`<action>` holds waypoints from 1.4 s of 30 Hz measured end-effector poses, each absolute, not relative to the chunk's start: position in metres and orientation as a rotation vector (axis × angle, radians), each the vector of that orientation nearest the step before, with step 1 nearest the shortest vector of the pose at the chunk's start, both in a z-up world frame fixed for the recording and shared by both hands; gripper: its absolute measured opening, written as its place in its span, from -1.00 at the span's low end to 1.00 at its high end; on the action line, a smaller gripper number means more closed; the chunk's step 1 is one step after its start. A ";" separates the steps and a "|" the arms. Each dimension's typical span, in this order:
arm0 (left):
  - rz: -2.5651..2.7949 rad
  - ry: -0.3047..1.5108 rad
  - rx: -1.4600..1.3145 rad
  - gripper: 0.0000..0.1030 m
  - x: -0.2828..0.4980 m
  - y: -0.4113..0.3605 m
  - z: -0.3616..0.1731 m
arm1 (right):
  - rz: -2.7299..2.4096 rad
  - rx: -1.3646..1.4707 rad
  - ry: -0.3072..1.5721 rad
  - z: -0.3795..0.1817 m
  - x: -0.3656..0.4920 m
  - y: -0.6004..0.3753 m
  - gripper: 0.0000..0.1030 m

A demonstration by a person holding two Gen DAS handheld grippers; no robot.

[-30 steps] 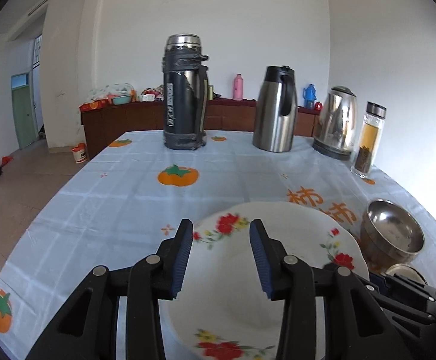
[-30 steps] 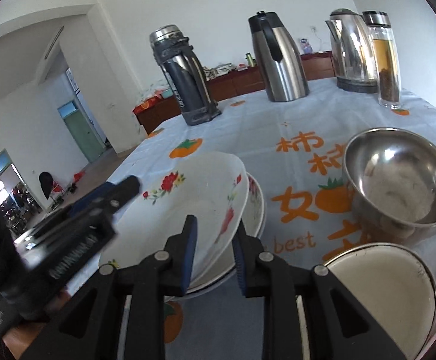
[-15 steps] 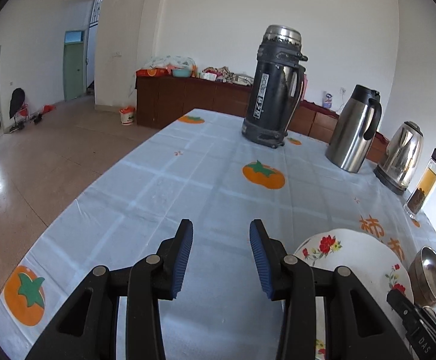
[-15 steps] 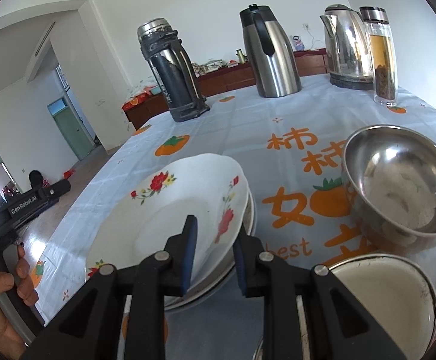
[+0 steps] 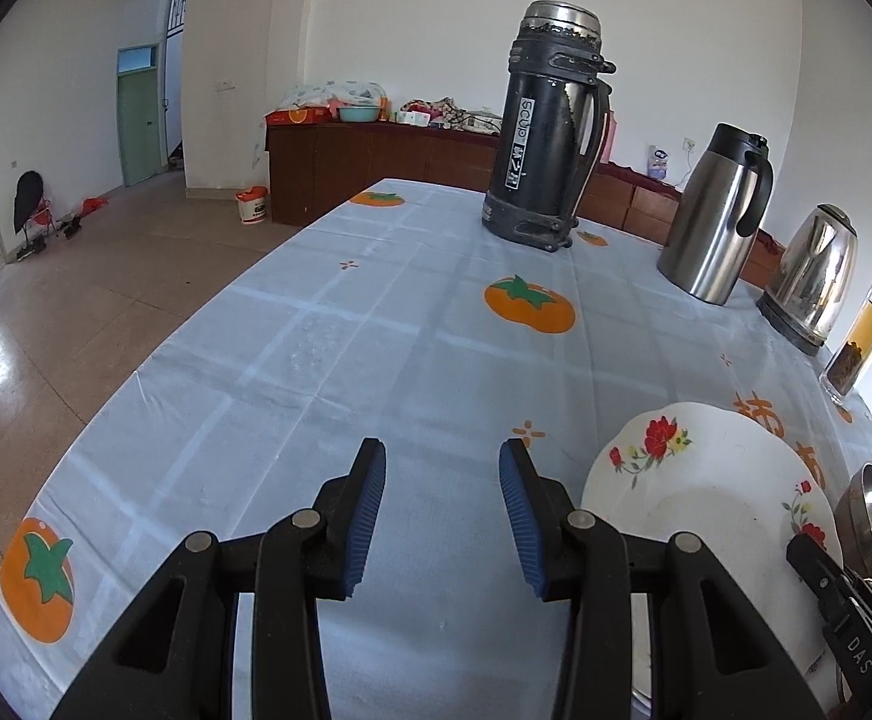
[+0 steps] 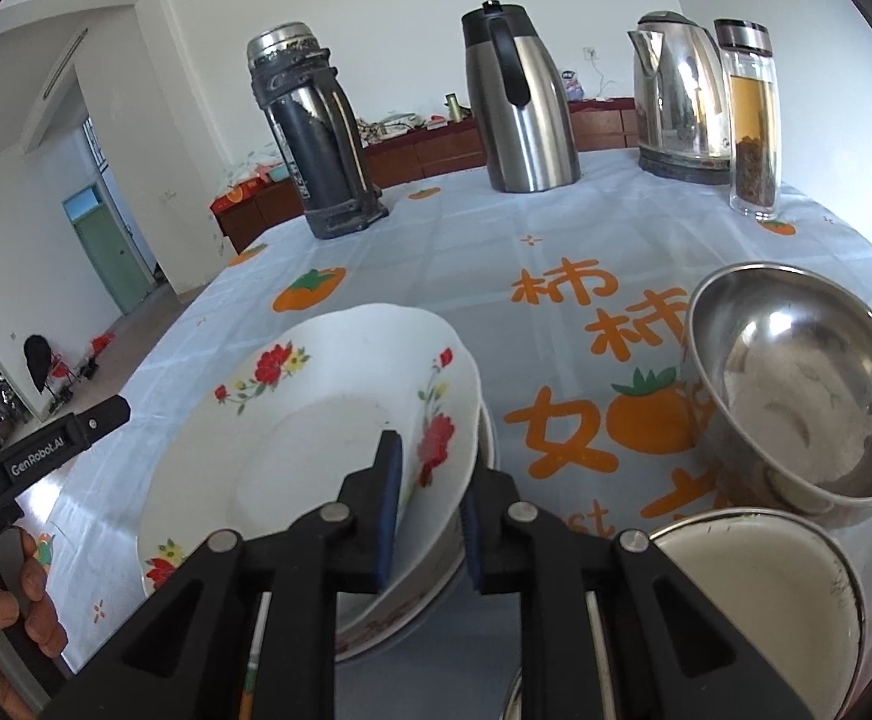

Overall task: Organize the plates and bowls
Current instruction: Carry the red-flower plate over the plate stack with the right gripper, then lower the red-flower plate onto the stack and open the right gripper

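My right gripper is shut on the rim of a white floral plate and holds it tilted above another plate lying under it. The floral plate also shows in the left wrist view at the lower right. A steel bowl sits right of the plates, and a white enamel bowl sits in front of it. My left gripper is open and empty over bare tablecloth, left of the plate. It also shows at the left edge of the right wrist view.
A black thermos, a steel carafe, an electric kettle and a glass tea bottle stand along the far side of the table. The table's left edge drops to the floor.
My left gripper has left the floral plate and moved away to the left, over bare cloth. My right gripper keeps its hold on the plate, which has tilted up a little.
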State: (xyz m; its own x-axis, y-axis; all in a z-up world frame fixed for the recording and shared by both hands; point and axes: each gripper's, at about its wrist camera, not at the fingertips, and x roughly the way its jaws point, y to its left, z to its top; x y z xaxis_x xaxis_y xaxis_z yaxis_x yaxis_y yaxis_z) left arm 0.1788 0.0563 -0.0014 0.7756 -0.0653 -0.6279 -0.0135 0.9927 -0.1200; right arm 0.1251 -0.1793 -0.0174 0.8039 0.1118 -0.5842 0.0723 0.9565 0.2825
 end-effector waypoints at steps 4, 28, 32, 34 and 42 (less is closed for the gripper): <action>-0.034 0.698 -0.122 -0.17 0.181 0.056 -0.005 | 0.003 0.277 0.638 -0.016 0.123 -0.176 -0.65; -0.018 0.746 -0.134 -0.17 0.192 0.059 -0.018 | -0.146 0.130 0.676 -0.016 0.105 -0.155 -0.41; -0.001 0.747 -0.155 -0.17 0.192 0.065 -0.018 | -0.174 0.085 0.701 -0.018 0.113 -0.149 -0.26; 0.004 0.749 -0.172 -0.17 0.192 0.069 -0.017 | -0.173 0.083 0.705 -0.018 0.114 -0.149 -0.20; 0.012 0.744 -0.205 -0.17 0.192 0.075 -0.014 | -0.154 0.239 0.619 -0.011 0.099 -0.175 0.21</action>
State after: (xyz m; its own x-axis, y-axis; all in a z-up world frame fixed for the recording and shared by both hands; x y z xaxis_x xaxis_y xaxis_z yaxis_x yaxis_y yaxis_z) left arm 0.1920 0.0754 -0.0143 0.7369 -0.0622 -0.6732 -0.0831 0.9799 -0.1814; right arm 0.0990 -0.1751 -0.0111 0.8045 -0.0715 -0.5896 0.2140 0.9610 0.1754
